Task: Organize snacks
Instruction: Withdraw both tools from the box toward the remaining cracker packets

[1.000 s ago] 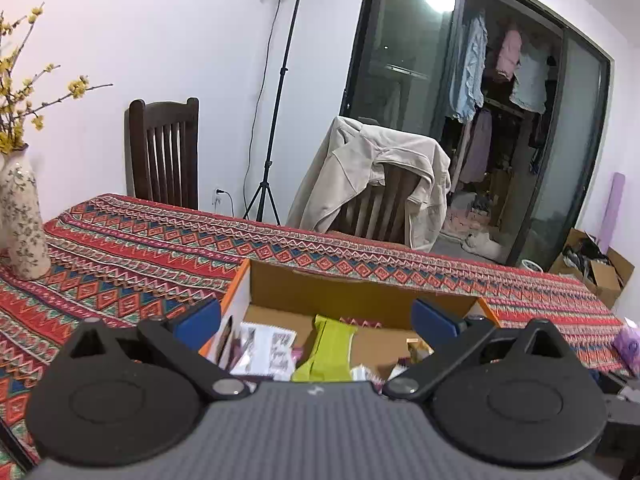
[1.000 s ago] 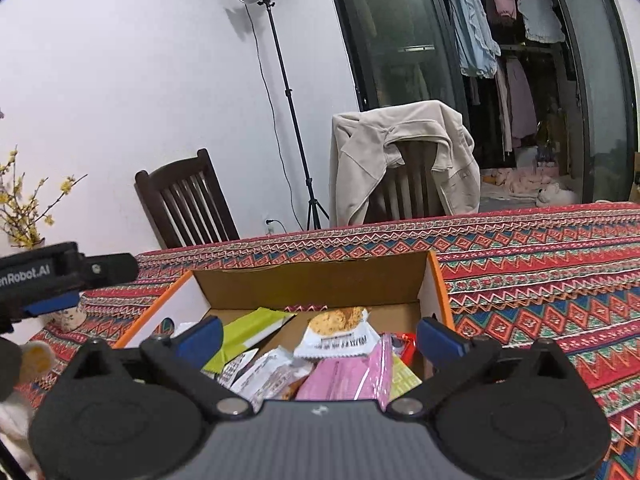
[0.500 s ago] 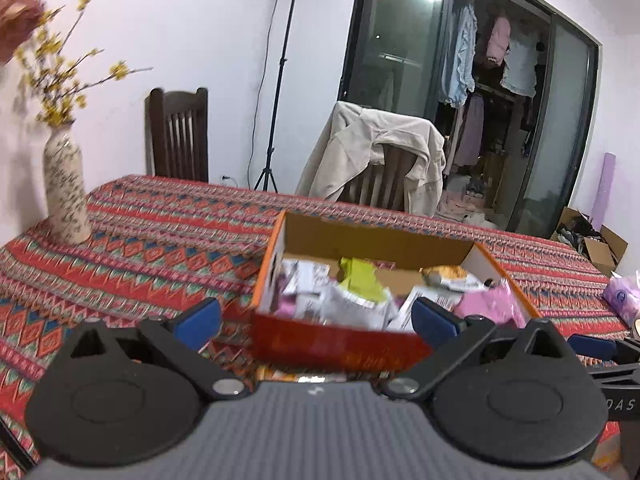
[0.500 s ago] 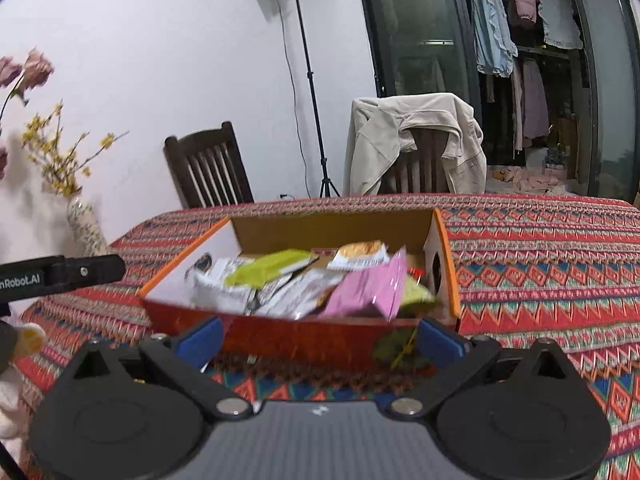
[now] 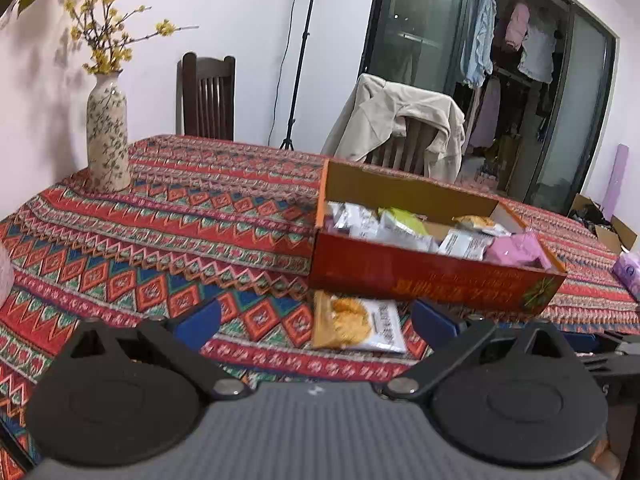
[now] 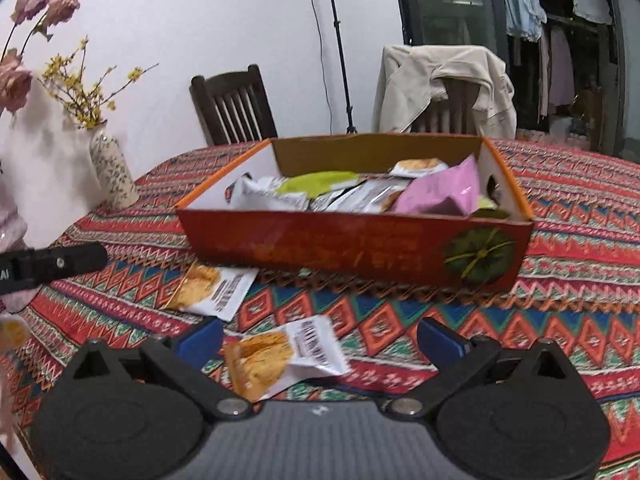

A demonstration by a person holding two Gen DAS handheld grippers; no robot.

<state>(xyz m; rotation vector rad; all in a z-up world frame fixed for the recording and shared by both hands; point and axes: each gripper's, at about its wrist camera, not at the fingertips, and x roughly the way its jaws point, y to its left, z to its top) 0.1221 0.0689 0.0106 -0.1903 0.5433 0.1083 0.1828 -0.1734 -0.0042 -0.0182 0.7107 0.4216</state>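
An orange cardboard box (image 5: 432,276) (image 6: 352,246) full of several snack packets rests on the patterned tablecloth. A cracker packet (image 5: 356,326) lies flat just in front of the box, between and slightly beyond my left gripper (image 5: 316,320), which is open and empty. In the right wrist view that same packet (image 6: 212,288) lies at the box's front left corner, and a second cracker packet (image 6: 280,354) lies nearer, between the fingers of my open right gripper (image 6: 320,340). Neither gripper touches a packet. The left gripper's body (image 6: 52,266) shows at the left edge.
A flowered vase (image 5: 107,136) (image 6: 114,174) with yellow branches stands at the table's far left. Two wooden chairs, one draped with a beige jacket (image 5: 396,124), stand behind the table. A purple tissue pack (image 5: 628,270) sits at the right edge. A light stand (image 6: 340,48) rises behind.
Both grippers have pulled back and up from over the box toward the table's near side. The box now lies ahead of them and two cracker packets on the cloth have come into view.
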